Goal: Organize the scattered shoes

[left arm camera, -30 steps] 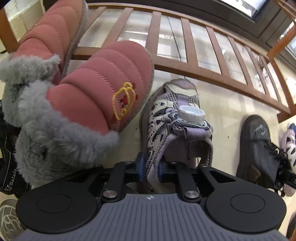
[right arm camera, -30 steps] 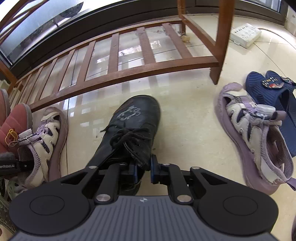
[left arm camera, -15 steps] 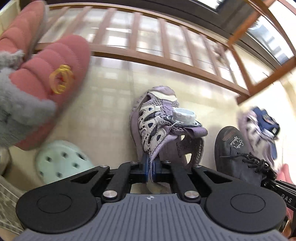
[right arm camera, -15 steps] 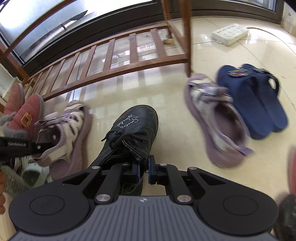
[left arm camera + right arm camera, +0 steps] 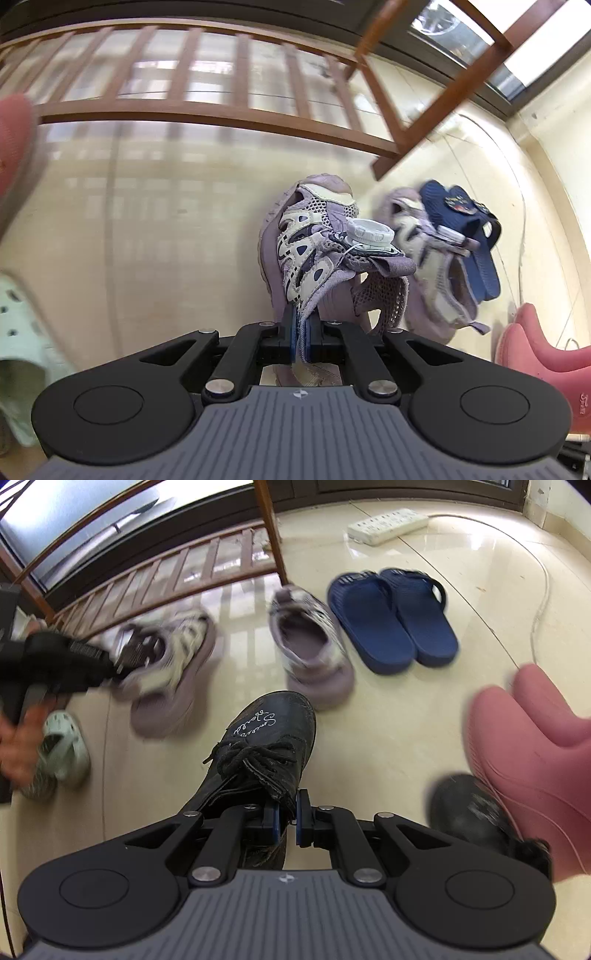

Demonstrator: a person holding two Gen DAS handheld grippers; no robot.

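Shoes everywhere on this pale tiled floor (image 5: pixel 424 731), and both grippers are loaded! Left wrist view: the left gripper (image 5: pixel 303 338) is clamped shut on the heel fabric of a lilac mesh sandal (image 5: pixel 317 251), which hangs straight ahead of the fingers at frame centre, toe pointing away. Its twin, the second lilac sandal (image 5: pixel 432 291), lies just right of it, against the navy slides (image 5: pixel 465 236). Only this view catches the pink slipper blur (image 5: pixel 13 147) at the left edge. Over to the right wrist view: the right gripper (image 5: pixel 287 819) pinches the collar of a black lace-up boot (image 5: pixel 266 746), which rises from the fingers toward centre frame. Only here do we see a second black boot (image 5: pixel 469 812) at lower right, the white power strip (image 5: pixel 388 524) at top, and the person's hand (image 5: pixel 14 746) at the left edge. Count: two lilac sandals, two navy slides side by side, two black boots, two pink rubber boots (image 5: pixel 532 738) on the right, one mint clog (image 5: pixel 64 749) clearly seen. The wooden rack (image 5: pixel 166 579) runs across the upper left.
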